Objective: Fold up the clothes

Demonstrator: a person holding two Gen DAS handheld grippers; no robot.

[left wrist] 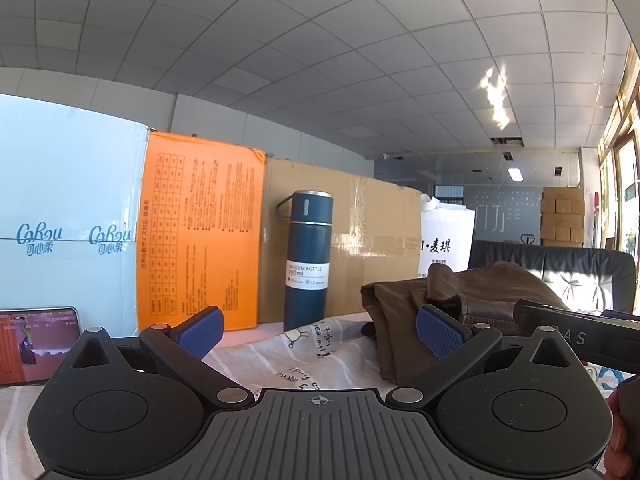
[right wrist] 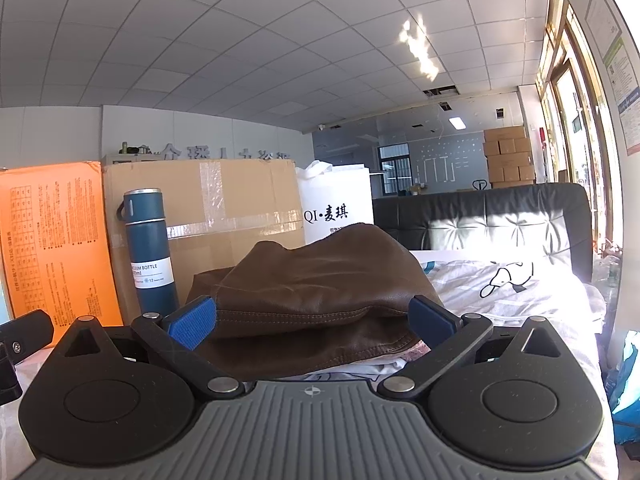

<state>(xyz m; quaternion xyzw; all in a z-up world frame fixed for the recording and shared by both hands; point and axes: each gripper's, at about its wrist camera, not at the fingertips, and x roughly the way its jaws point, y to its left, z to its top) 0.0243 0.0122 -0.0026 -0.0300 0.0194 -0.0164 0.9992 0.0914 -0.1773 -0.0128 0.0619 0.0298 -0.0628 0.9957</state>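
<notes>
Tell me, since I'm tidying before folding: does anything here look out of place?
The blue vacuum bottle stands upright on the printed bedsheet, left of the brown leather garment, an odd spot beside clothes. Nothing looks spilled or damaged.

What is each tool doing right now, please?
Left tool: open, holding nothing.
Right tool: open, holding nothing; brown leather garment lies ahead between its fingers.
</notes>
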